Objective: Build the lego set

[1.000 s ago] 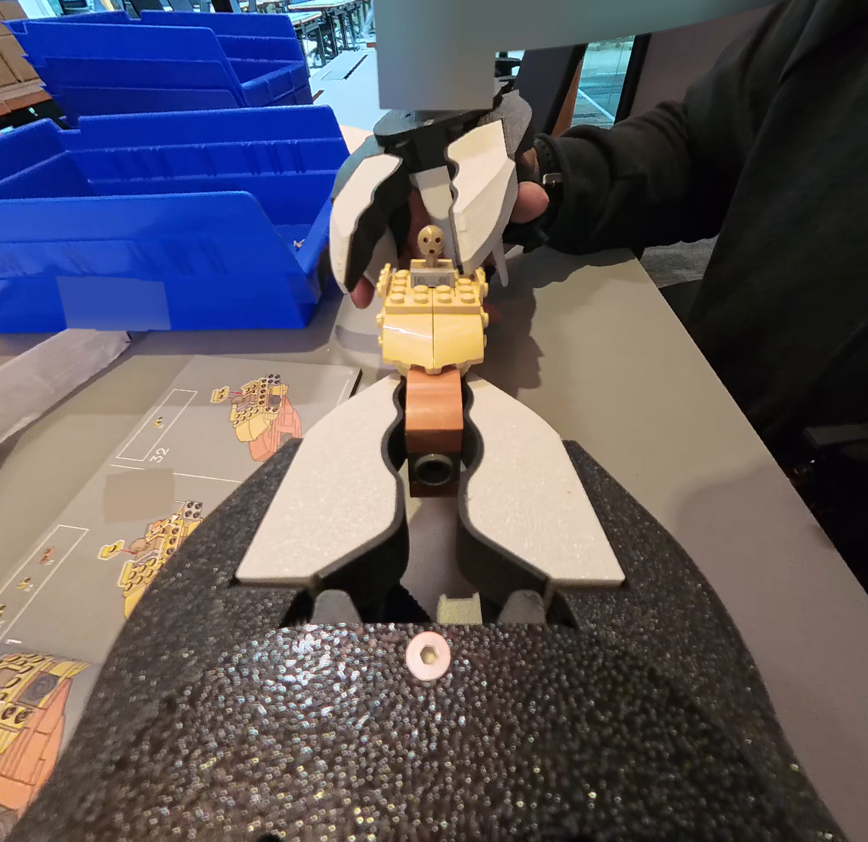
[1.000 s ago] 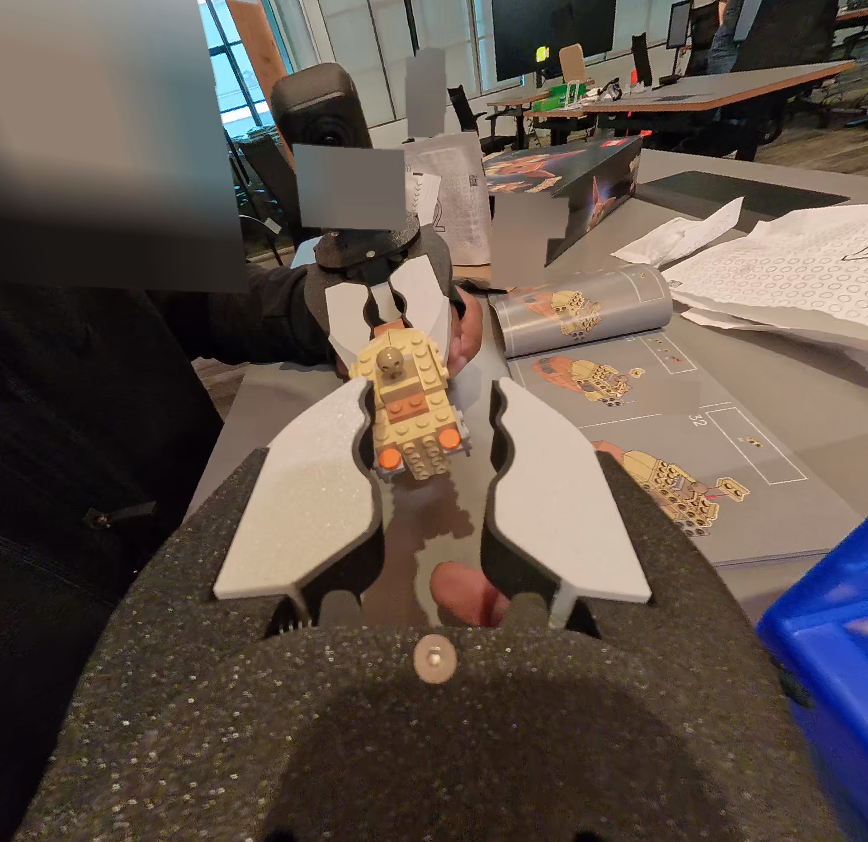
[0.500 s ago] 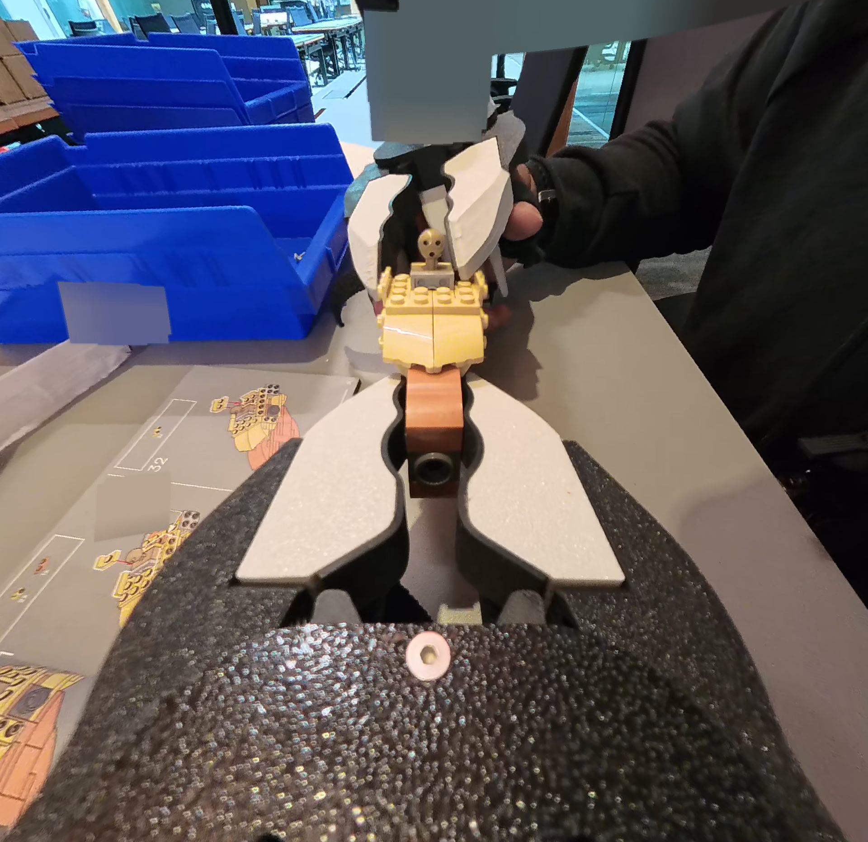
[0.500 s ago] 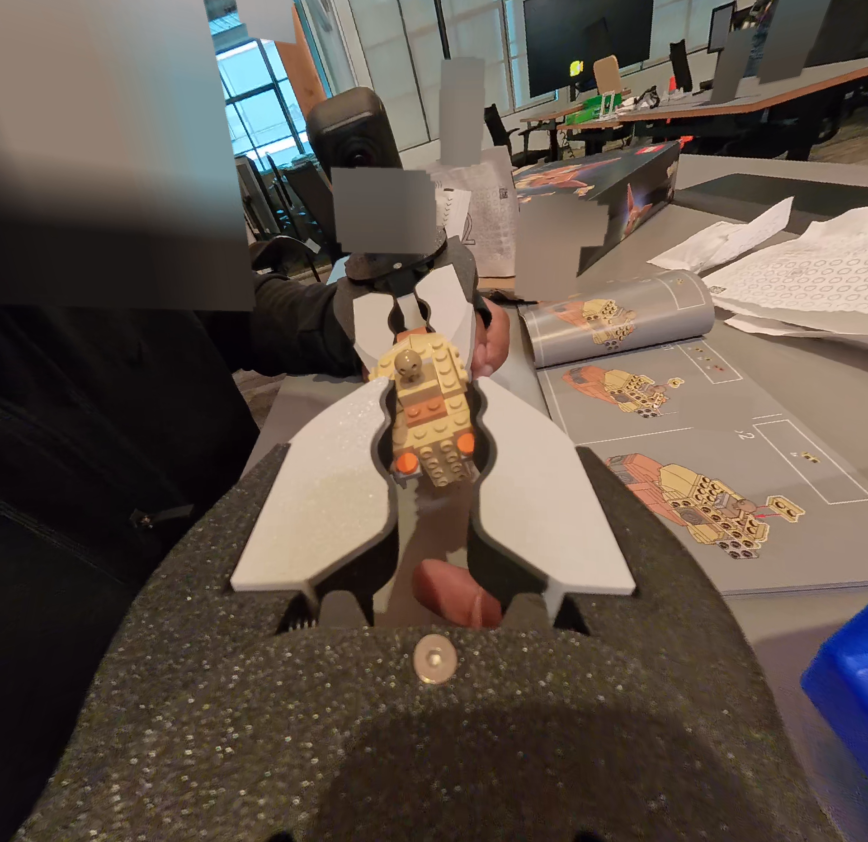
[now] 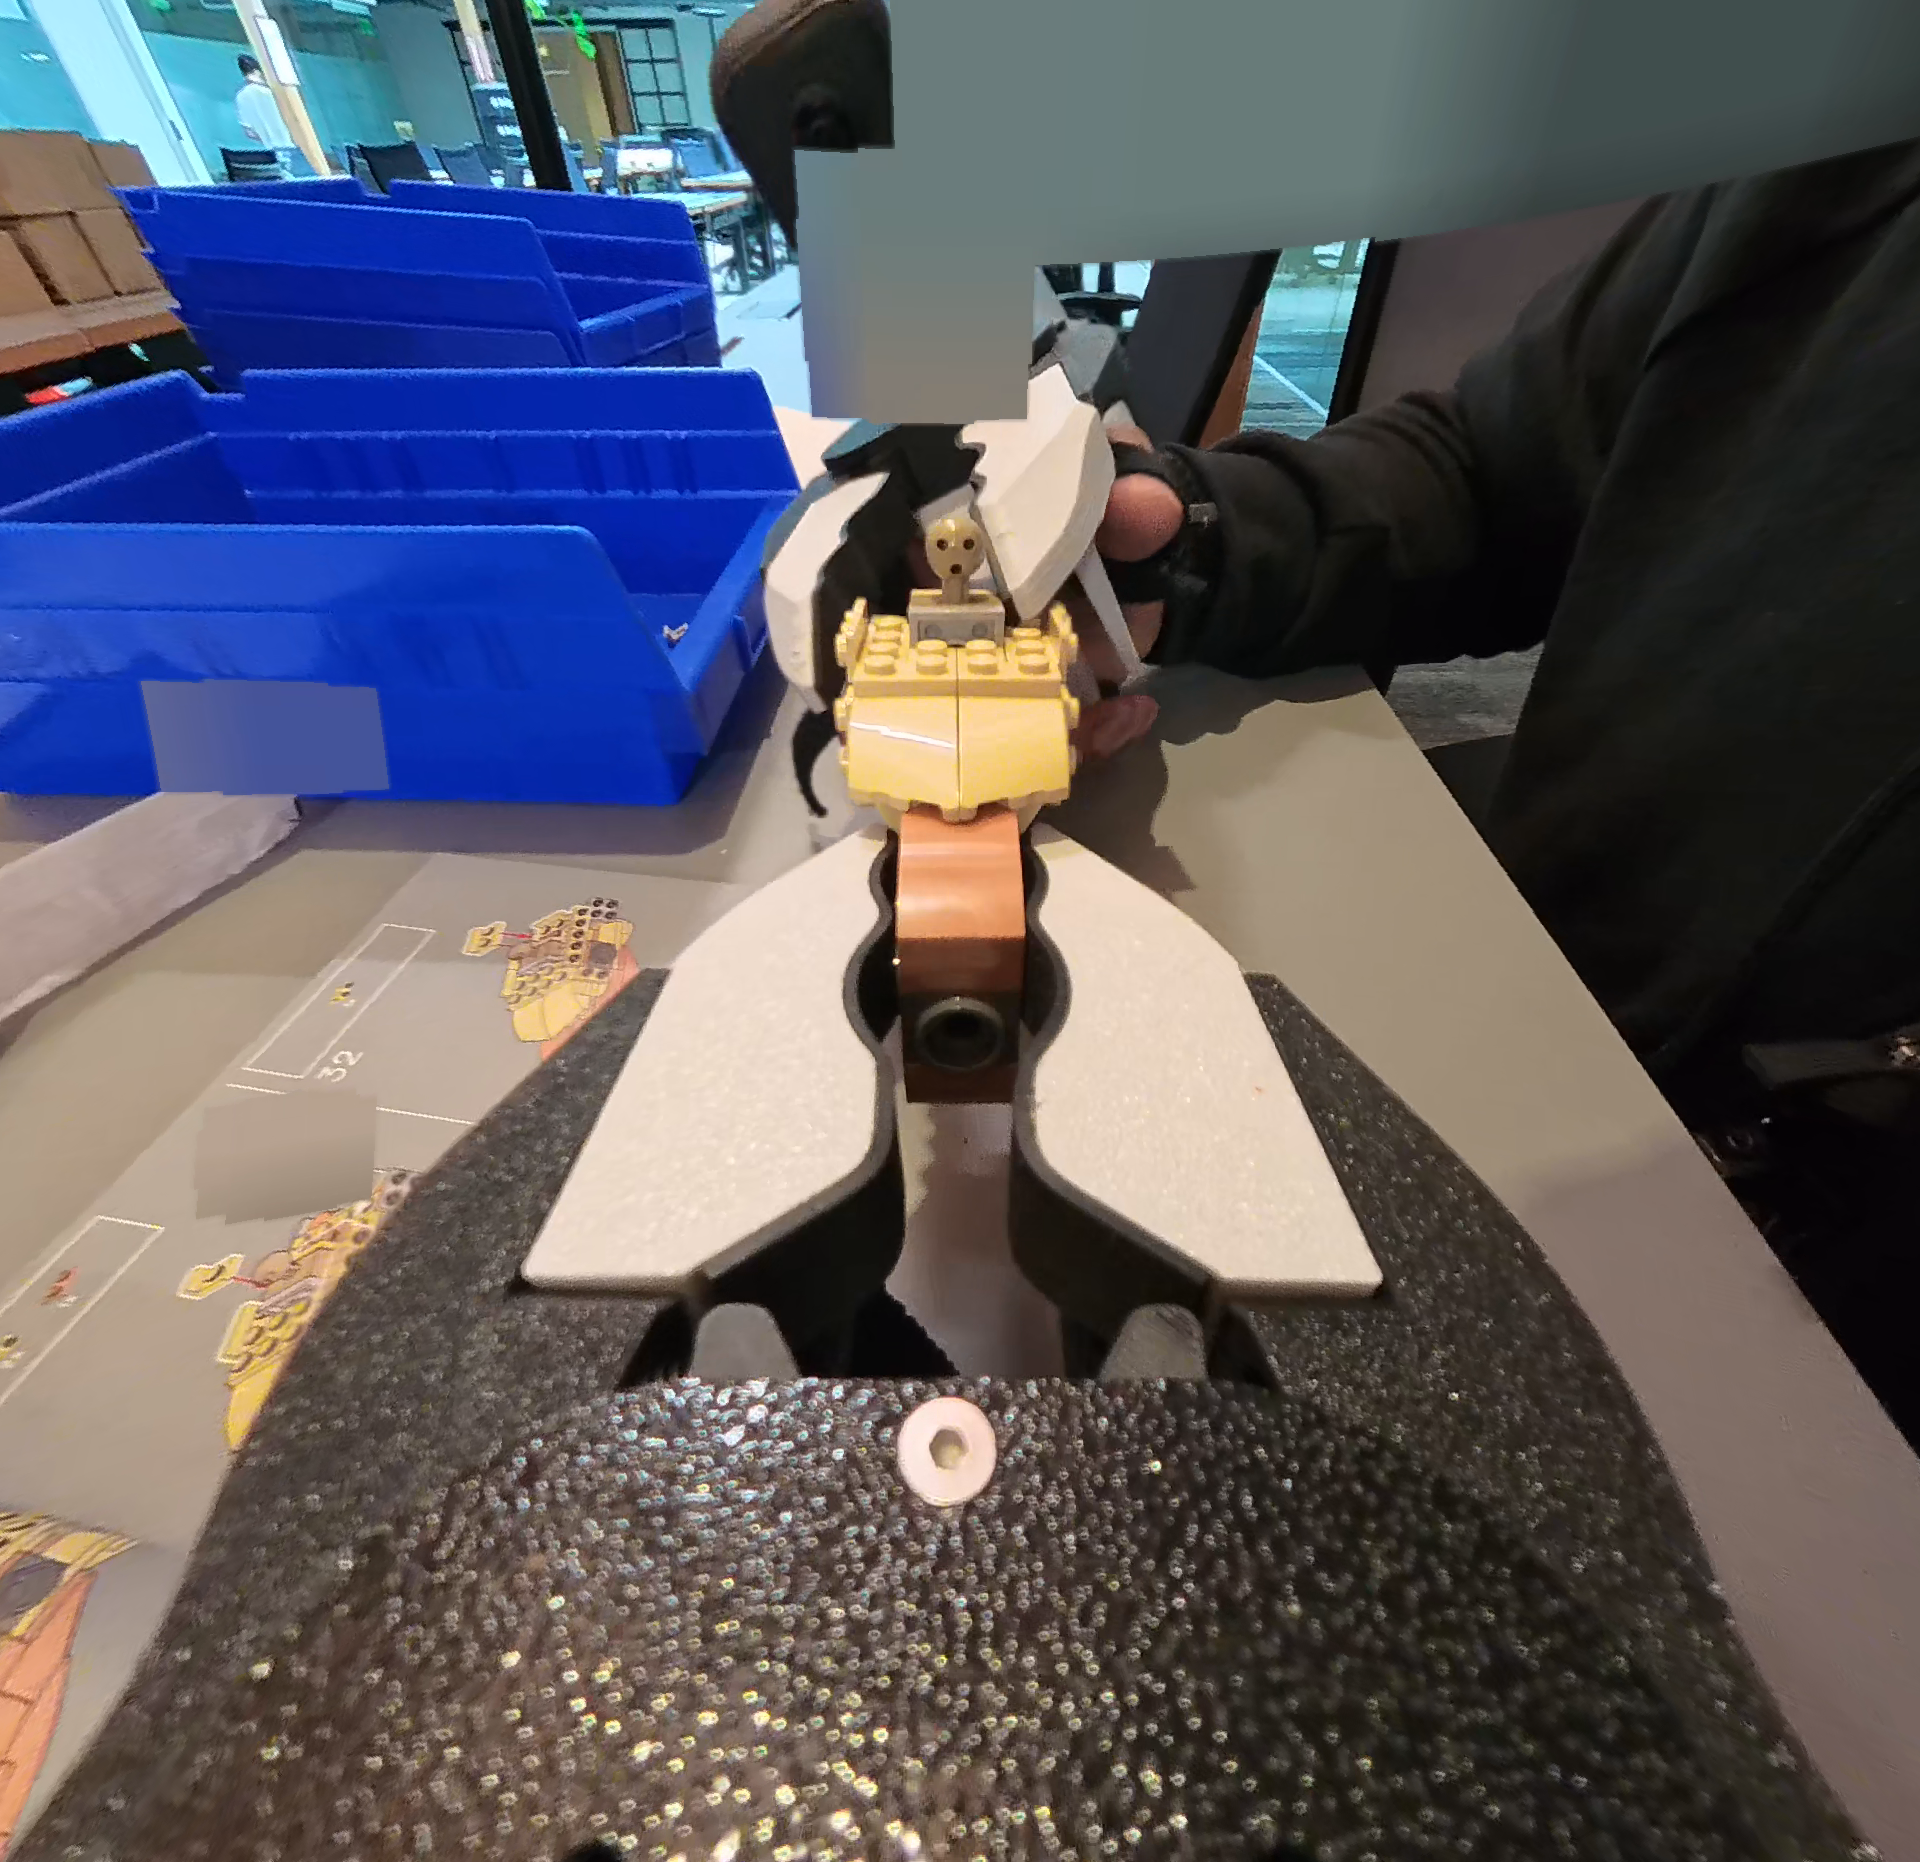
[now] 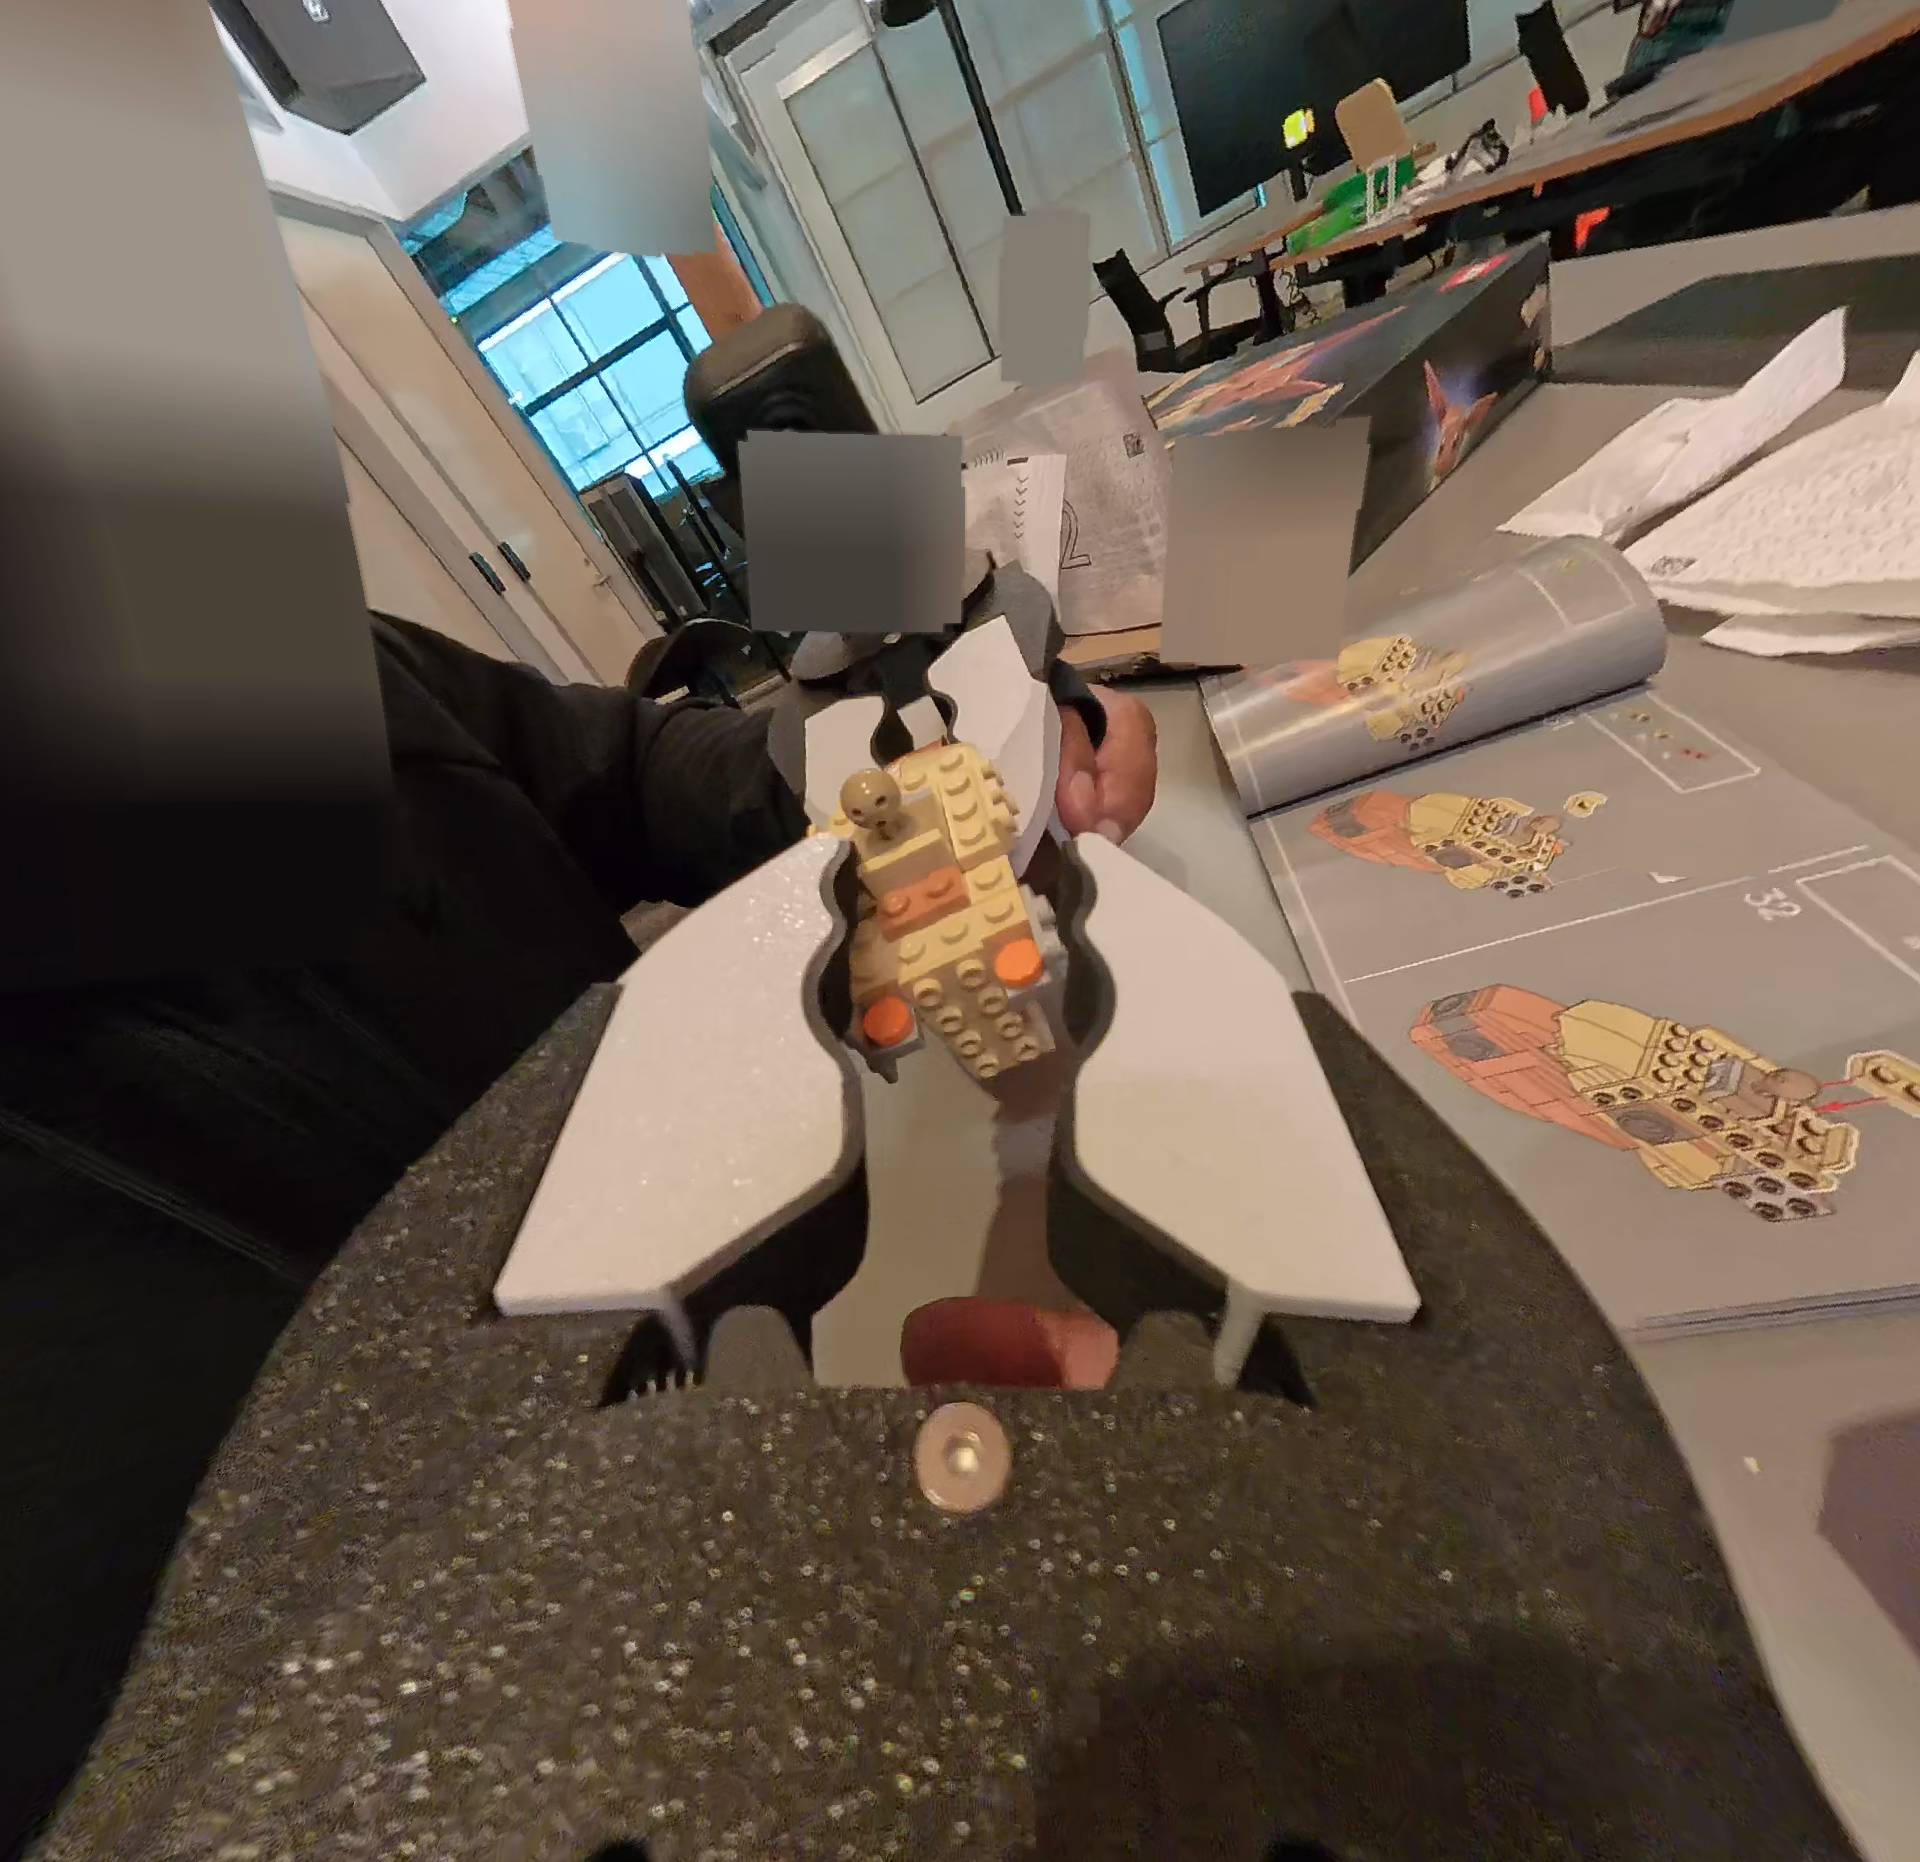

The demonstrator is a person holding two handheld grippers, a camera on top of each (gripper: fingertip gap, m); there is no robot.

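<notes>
While the left claw (image 5: 958, 939) stays clamped on the brown curved nose of the lego model (image 5: 956, 732), the right claw (image 6: 951, 965), wide a second ago, has now shut on the model's tan studded rear. Both hold it above the bench (image 5: 1351, 929), beside the instruction booklet (image 6: 1558, 981), likely ready for pressing bricks home. Glossy tan slopes, orange round studs.

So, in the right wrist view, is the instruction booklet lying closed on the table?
No, the instruction booklet lies open on the table, showing printed build steps, with one page curled over at its far edge.
</notes>
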